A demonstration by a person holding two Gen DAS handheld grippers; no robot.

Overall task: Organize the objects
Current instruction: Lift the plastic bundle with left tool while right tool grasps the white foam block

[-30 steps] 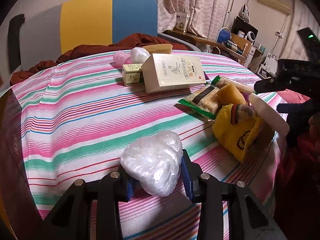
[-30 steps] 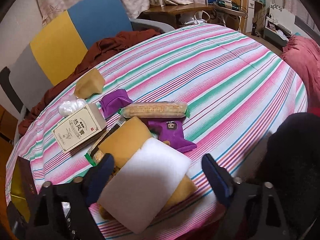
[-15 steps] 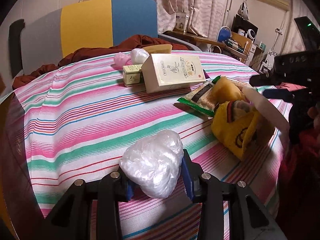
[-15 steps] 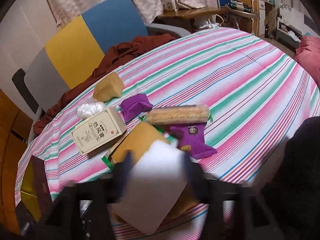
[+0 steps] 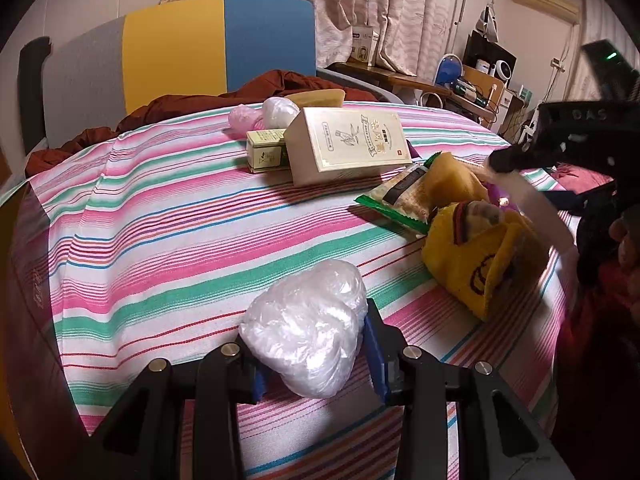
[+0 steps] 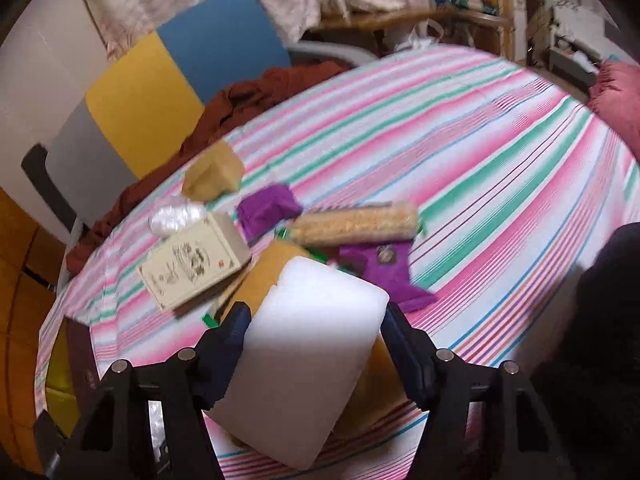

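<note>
gripping left: your left gripper is clamped on the crumpled clear plastic bag above the striped tablecloth
right: your right gripper pinches the white foam block
nearby: cream box, corn cob pack

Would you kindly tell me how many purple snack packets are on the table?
2: one purple packet lies beyond the corn-coloured roll, near the cream box; the other purple packet lies on the roll's near side, just past the white block. More may be hidden beneath.
</note>
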